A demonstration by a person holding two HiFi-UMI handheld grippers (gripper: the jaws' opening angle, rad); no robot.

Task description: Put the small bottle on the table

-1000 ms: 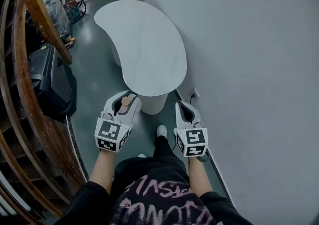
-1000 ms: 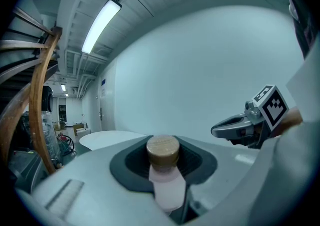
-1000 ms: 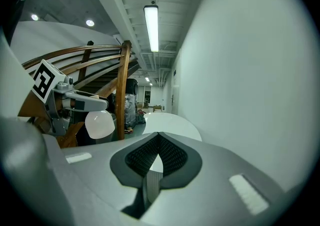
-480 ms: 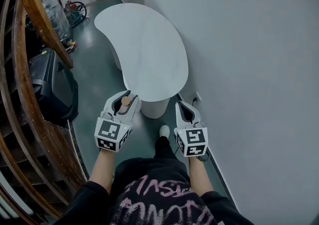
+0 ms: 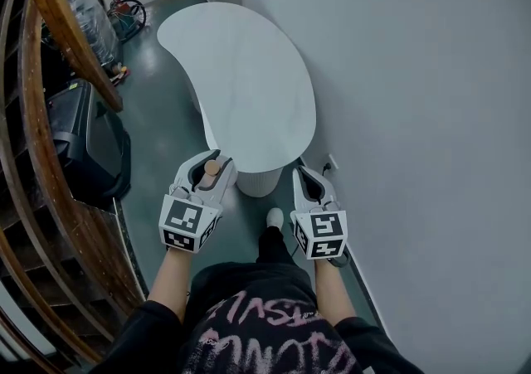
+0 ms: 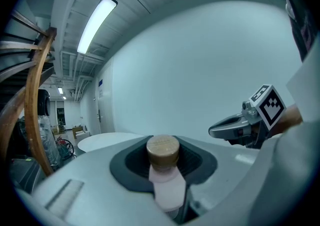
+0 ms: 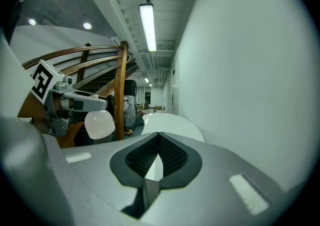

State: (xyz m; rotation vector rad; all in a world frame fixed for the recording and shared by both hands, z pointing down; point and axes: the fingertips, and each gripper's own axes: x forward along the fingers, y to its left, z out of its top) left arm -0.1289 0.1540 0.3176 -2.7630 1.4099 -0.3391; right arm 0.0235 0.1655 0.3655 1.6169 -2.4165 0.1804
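A small bottle (image 6: 167, 187) with a pale pink body and a wooden cap (image 6: 162, 150) is clamped upright in my left gripper (image 6: 165, 172), which is shut on it. In the head view the bottle's cap (image 5: 211, 167) shows between the left gripper (image 5: 204, 175) jaws, just short of the near end of the white kidney-shaped table (image 5: 241, 74). My right gripper (image 5: 306, 177) hovers beside it, shut with nothing held. The right gripper (image 7: 159, 159) view shows its jaws closed, with the table (image 7: 172, 122) ahead and the bottle's rounded base (image 7: 99, 125) to the left.
A curved wooden stair railing (image 5: 58, 24) runs along the left, with a black case (image 5: 83, 132) below it. A white wall (image 5: 415, 115) with a socket (image 5: 331, 163) closes the right side. The table's white pedestal (image 5: 257, 182) stands below its near end. Clutter (image 5: 124, 12) sits far back.
The table's near end has come slightly closer to both grippers. The grippers keep the same pose and the bottle stays held.
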